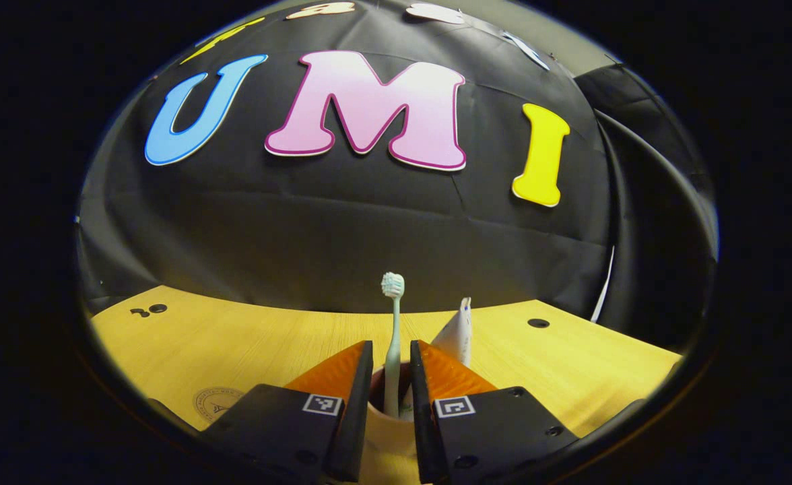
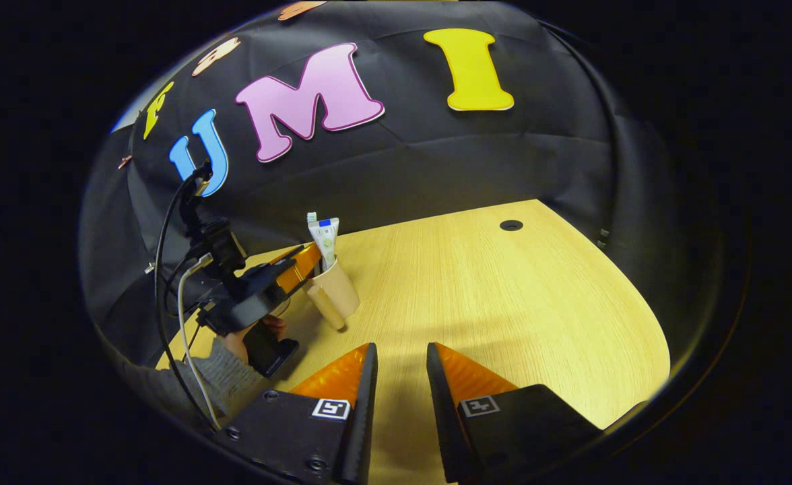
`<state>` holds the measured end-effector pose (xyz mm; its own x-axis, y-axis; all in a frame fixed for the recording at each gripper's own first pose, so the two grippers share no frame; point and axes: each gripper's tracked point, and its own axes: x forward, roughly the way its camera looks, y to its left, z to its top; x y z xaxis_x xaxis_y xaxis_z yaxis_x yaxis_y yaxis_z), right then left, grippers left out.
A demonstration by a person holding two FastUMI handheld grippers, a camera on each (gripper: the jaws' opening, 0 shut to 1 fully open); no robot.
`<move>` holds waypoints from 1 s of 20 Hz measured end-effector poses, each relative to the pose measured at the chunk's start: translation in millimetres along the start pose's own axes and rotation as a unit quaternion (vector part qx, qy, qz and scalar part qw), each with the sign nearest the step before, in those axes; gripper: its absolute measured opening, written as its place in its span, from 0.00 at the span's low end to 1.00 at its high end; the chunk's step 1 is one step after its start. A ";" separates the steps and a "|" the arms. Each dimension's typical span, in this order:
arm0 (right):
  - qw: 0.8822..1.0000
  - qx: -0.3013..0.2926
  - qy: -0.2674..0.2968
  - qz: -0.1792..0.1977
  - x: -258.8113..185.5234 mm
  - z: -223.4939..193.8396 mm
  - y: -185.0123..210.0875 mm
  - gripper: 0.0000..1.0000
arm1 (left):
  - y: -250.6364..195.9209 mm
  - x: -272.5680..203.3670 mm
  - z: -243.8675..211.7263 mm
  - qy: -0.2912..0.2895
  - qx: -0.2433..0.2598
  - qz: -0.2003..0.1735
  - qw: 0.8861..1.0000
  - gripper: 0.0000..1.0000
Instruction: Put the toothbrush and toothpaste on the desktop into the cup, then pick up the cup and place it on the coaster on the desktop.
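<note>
**Wood-grain surface, cup loaded and gripped for the lift**

Pale wood surface carries the cup at ten o'clock in the right gripper view; toothbrush and toothpaste stand upright inside it, so loading looks finished. Left gripper straddles the cup's rim, jaws narrowed onto the wall, seemingly clamping it so it can be carried; coaster lies at eight o'clock in the left gripper view, near. Right gripper hangs over bare wood, jaws slightly parted, holding nothing, kept clear.
</note>
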<state>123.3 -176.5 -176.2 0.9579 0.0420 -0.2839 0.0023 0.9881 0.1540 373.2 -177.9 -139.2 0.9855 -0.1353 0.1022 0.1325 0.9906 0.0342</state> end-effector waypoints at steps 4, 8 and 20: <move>1.000 -0.006 0.024 0.013 9.8 7.0 10.2 0.37 | 6.2 -34.2 -3.8 0.025 0.007 -0.010 1.000 0.64; 0.998 -0.030 0.046 0.020 21.1 14.4 19.7 0.39 | 19.4 -89.8 -10.6 0.065 0.004 -0.014 0.998 0.72; 0.981 -0.089 0.157 0.064 98.7 13.4 81.3 0.69 | 108.8 -242.1 -17.1 0.132 -0.024 0.062 0.989 0.78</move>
<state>221.9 -94.0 -179.1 0.8108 0.1842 -0.5556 -0.1903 0.9806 0.0475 150.7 -37.1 -177.2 0.9869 -0.0087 -0.1608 0.0072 0.9999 -0.0100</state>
